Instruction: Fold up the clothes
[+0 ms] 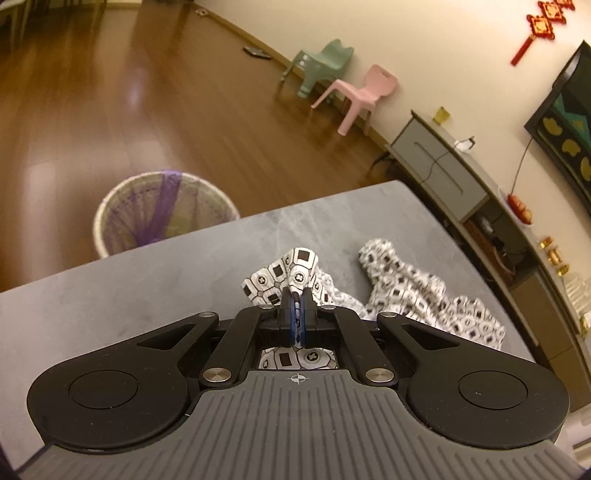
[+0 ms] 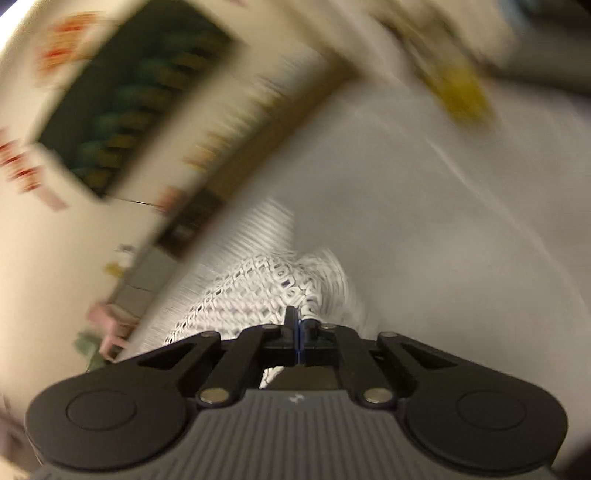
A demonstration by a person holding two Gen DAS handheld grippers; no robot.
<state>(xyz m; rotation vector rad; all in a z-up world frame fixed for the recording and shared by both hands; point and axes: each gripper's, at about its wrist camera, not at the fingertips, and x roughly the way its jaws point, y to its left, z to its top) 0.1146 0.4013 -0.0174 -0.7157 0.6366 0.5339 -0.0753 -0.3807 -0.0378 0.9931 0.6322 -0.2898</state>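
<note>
1. Patterned garment [image 1: 399,288], white with small black squares and rings, lies crumpled on the grey table [image 1: 147,288], toward its right part.
2. One fold of this cloth rises to the left gripper [image 1: 297,295], and more of the same print shows under the gripper body, through the gap behind the fingers.
3. The left gripper's jaws are pressed together, and a narrow ridge of the fabric is pinched between the blue pads [image 1: 294,314].
4. In the right wrist view everything outside the tool is strongly smeared, so fine details there cannot be told.
5. The right gripper [image 2: 298,317] has its jaws nearly together, and a bit of the same garment [image 2: 258,288] is caught at the tips; the cloth spreads away from it to the upper left over the table [image 2: 443,221].
6. Beyond the far edge of the table, in the left wrist view, a white wire waste basket [image 1: 162,214] with a purple liner stands on the brown wooden floor [image 1: 110,92].
7. A green child's chair [image 1: 321,62] and a pink child's chair [image 1: 362,96] stand side by side against the pale wall.
8. A low grey cabinet [image 1: 443,162] runs along the wall to the right, and a red knot ornament [image 1: 543,26] hangs above it.
</note>
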